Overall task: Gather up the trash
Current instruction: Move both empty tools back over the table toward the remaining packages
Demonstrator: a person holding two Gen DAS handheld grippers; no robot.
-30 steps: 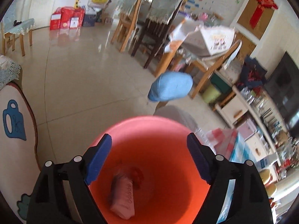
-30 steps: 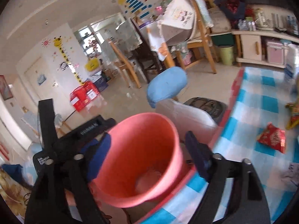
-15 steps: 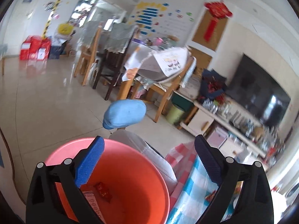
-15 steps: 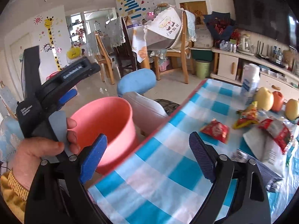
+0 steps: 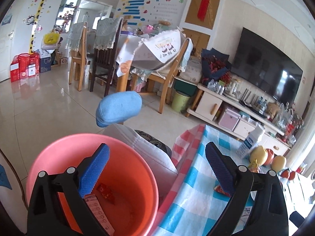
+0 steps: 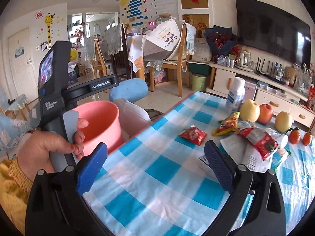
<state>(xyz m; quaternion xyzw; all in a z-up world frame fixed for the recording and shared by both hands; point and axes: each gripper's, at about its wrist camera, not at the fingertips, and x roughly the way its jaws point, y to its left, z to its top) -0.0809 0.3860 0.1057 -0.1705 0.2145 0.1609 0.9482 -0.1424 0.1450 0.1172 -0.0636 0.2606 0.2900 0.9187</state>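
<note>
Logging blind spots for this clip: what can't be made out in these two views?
- Pink bin contents, left wrist view: wrappers partly hidden behind the left gripper's finger.
- White paper print, right wrist view: too small, partly under a red wrapper.
- Table's near edge: cut off by the right gripper.

My blue-padded black gripper (image 6: 155, 165) hangs over the blue-and-white checked tablecloth (image 6: 157, 177), beside the coral-pink bucket (image 5: 59, 153).
</note>
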